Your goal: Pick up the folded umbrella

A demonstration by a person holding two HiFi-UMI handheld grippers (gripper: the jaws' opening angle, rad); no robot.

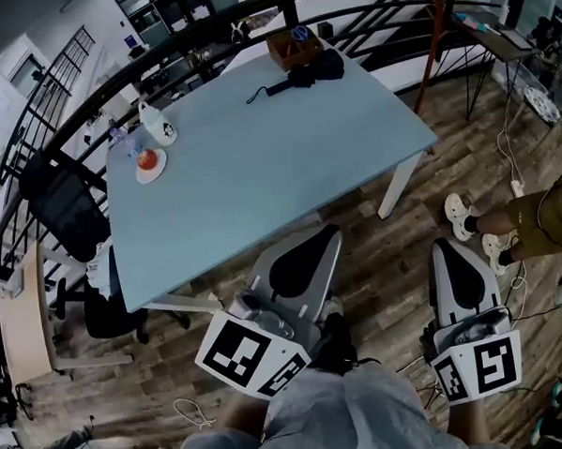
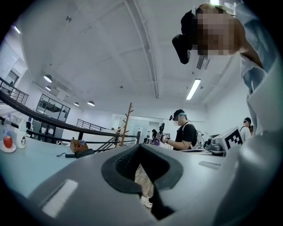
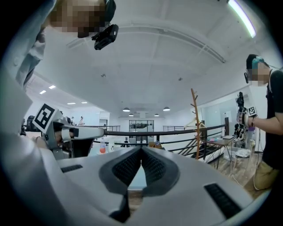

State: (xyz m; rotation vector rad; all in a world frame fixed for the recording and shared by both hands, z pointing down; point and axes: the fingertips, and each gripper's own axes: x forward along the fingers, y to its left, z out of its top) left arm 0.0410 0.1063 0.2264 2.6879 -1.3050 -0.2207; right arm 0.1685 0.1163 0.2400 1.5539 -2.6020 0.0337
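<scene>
Wood-plank flooring (image 1: 386, 260) runs under a pale blue table (image 1: 260, 173), and a dark railing (image 3: 169, 130) curves behind it in a bright, white-ceilinged hall. We hold the left gripper (image 1: 327, 237) and the right gripper (image 1: 447, 250) low by the table's near edge. Both have their jaws closed tip to tip with nothing between them. The folded umbrella (image 1: 303, 75), black, lies at the table's far edge, well ahead of the left jaws, with bare blue tabletop between. A brown wooden box (image 1: 293, 47) stands just behind it. Far ahead and to the left of the jaws sit a white plate (image 1: 160, 167) holding something red and a small white object (image 1: 159, 128). A black office chair (image 1: 74, 216) stands off to the left of the jaws. Right of the right jaws we see a person's white shoes (image 1: 469, 220). A wooden coat stand (image 2: 126, 126) rises beyond the table. Each gripper carries black-and-white square markers (image 1: 255, 353); they show patterns only, not words.
</scene>
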